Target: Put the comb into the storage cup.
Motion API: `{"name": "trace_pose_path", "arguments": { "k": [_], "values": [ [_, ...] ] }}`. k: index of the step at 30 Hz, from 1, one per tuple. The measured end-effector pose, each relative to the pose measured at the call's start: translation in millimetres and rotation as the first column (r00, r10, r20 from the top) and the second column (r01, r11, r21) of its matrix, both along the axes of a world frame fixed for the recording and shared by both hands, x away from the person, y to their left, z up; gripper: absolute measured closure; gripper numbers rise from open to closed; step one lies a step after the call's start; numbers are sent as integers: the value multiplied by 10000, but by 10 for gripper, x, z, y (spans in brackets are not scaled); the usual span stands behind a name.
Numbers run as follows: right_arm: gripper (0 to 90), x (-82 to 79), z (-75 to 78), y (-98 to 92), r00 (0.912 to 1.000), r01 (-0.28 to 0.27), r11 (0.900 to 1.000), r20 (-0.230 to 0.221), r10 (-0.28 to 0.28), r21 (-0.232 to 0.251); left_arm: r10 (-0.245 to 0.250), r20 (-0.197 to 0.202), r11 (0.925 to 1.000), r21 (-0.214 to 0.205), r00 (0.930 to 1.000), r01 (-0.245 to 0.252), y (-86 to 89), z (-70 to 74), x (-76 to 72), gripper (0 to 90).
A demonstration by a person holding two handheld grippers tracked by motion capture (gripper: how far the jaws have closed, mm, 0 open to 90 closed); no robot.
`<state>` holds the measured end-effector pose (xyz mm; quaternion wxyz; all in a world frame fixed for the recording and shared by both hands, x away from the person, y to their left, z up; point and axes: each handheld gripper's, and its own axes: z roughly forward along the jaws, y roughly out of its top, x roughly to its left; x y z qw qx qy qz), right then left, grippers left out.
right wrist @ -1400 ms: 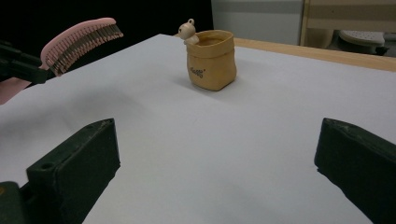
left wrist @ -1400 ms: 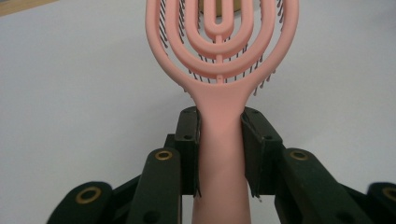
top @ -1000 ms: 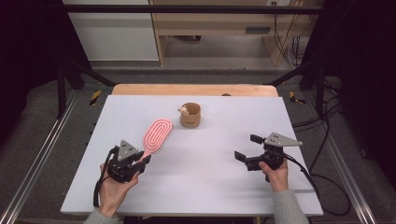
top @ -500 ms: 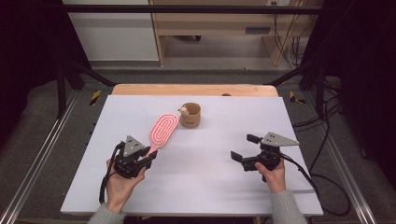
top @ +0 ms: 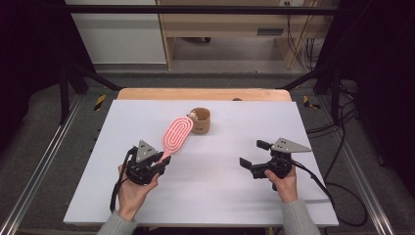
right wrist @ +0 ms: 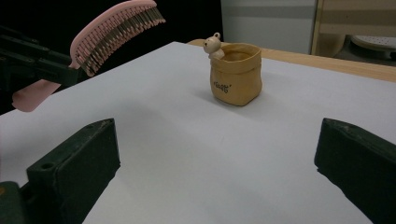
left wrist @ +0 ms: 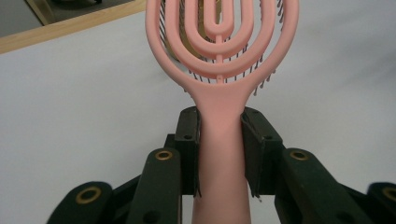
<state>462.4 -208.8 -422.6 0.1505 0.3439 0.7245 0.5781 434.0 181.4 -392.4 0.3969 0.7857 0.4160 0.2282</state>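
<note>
A pink vented hairbrush (top: pixel 176 135) is held off the table by its handle, with my left gripper (top: pixel 164 159) shut on it. In the left gripper view both pads clamp the handle (left wrist: pixel 219 140), and the brush head points toward the tan pot. That pot (top: pixel 200 121) is a small tan sack-shaped cup with a little bear on its rim, standing near the table's far middle. My right gripper (top: pixel 253 156) stands open at the right side of the table, nothing between its fingers. The right gripper view shows the cup (right wrist: pixel 235 73) ahead and the brush (right wrist: pixel 112 37) raised, bristles down.
The white tabletop (top: pixel 220 196) has a wooden strip (top: pixel 200 94) along its far edge. Black frame posts and metal rails flank the table, and cables lie on the floor at the right.
My left gripper has carried the brush to the right and toward the cup, a little higher. The right gripper has stayed almost still.
</note>
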Motion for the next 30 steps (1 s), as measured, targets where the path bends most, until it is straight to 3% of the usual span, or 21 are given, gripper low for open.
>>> {"name": "trace_pose_path", "arguments": {
  "k": [20,30],
  "values": [
    [4,2,28,132,9999,31,10000,-112,-32,-45,-351,-61,9992,-182,9994,350,-239,-28,51,693],
    [4,-3,46,183,9998,136,9997,-177,-133,180,-453,-37,9984,-350,9990,452,-326,-87,61,693]
  ]
}}
